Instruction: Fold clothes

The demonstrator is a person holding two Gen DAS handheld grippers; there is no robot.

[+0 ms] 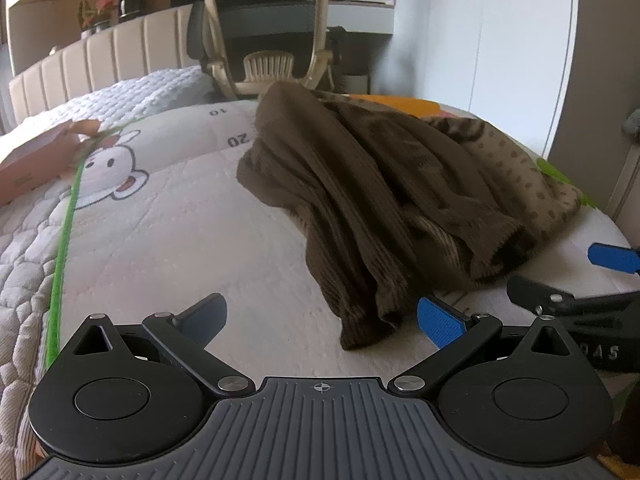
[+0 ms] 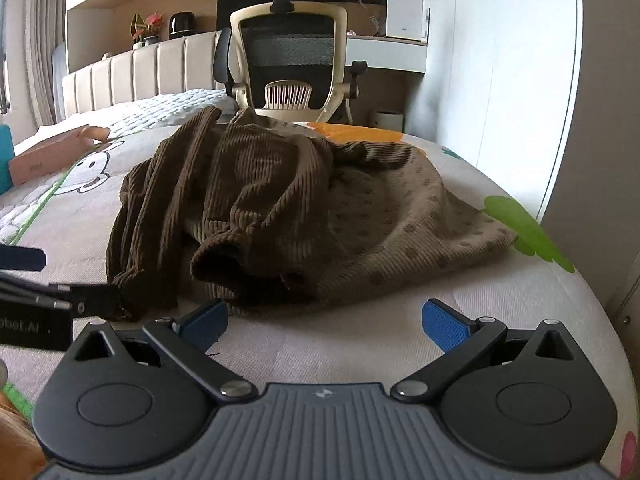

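Both grippers sit low over the bed [image 1: 168, 248], side by side. The left gripper [image 1: 322, 320] has its blue pads spread wide, holding nothing; a dark sleeve end lies between them. The right gripper [image 2: 325, 320] is spread just as wide, empty too. The brown garment [image 2: 256, 204] lies crumpled mid-bed, ribbed dark fabric heaped over a lighter dotted part. A pink box [image 1: 36, 160] rests far left, contents hidden. An office chair [image 2: 292, 64] stands beyond.

premises: a home bedroom. evidence: bed with cartoon-print quilted cover [image 2: 280, 352], padded beige headboard [image 2: 136, 74], mesh office chair [image 2: 290, 60] beside a wall desk [image 2: 384, 54], potted plants [image 2: 146, 28] on the shelf behind.
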